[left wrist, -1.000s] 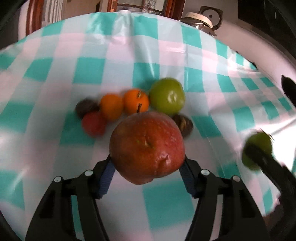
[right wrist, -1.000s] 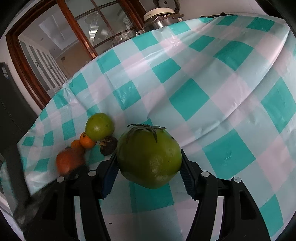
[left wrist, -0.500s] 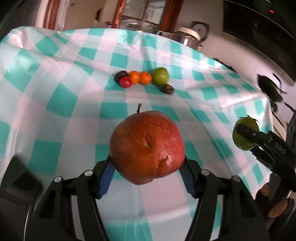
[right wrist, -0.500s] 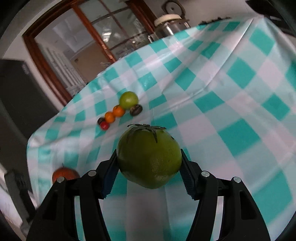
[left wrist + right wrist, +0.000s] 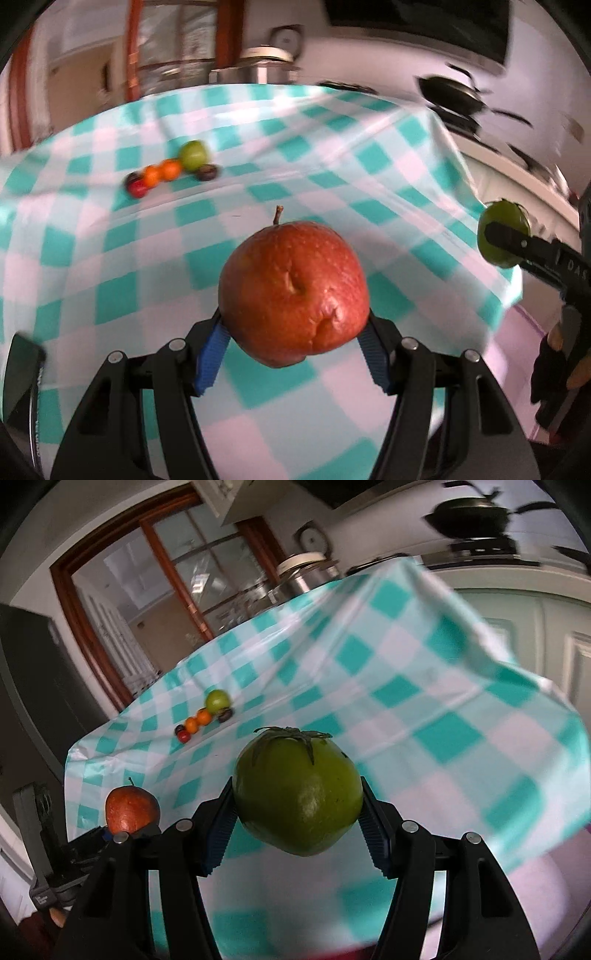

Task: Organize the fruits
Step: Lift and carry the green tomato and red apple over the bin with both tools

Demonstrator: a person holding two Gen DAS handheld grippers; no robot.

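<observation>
Left wrist view: the left gripper (image 5: 293, 354) stays clamped on the red apple (image 5: 293, 295), blue pads pressed to its sides. The cluster of small fruits (image 5: 171, 171) on the checked tablecloth (image 5: 92, 258), close in front 1 second ago, now lies far back.

Right wrist view: the right gripper (image 5: 297, 843) stays clamped on the green tomato (image 5: 297, 794). The cluster (image 5: 205, 718) has receded here too, and the tablecloth's near edge now shows.

Both hand-held grippers (image 5: 293, 345) (image 5: 297, 829) clamped, angled downward.
</observation>
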